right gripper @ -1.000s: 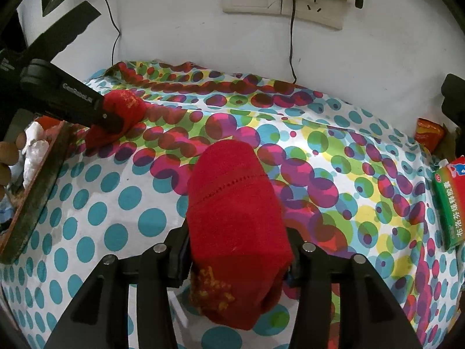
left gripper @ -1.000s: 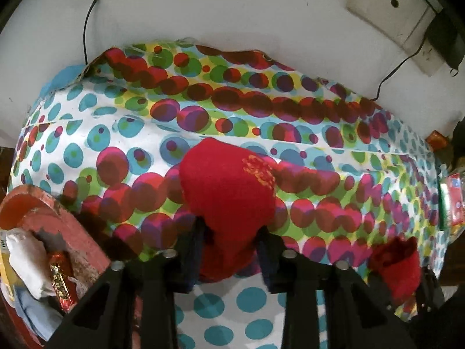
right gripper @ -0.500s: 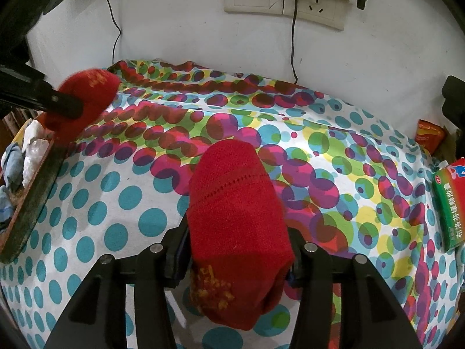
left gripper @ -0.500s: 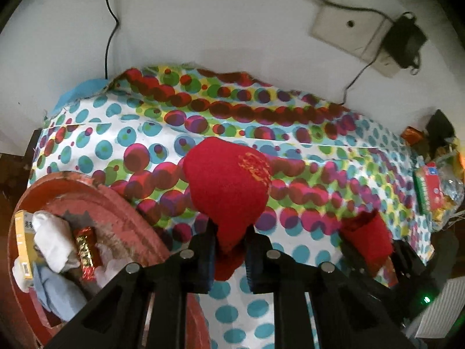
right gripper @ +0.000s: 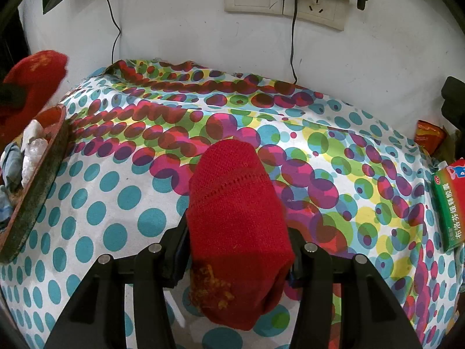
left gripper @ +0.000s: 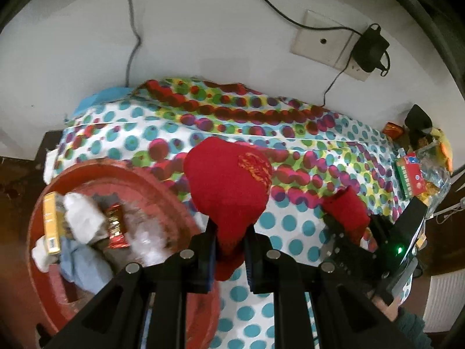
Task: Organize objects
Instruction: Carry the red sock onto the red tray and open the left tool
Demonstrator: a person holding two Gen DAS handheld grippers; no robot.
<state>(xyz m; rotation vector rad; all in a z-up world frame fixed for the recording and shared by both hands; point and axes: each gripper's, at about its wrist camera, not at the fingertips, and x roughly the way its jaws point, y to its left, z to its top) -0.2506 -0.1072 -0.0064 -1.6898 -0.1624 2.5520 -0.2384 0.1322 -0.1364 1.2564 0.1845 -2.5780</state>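
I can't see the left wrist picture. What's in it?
The left hand-held gripper pinches a red sock above a spotty tablecloth. A red tray of small things sits left; the right hand-held gripper holds another red sock.

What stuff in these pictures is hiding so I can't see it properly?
- Left wrist view: the lower part of the red sock sits squeezed between the left tongs, hidden by them.
- Left wrist view: things in the red tray are blurred; the white lumps cannot be named.
- Right wrist view: the green box is cut off by the picture edge.
- Right wrist view: the right tongs cover the sides of their red sock.
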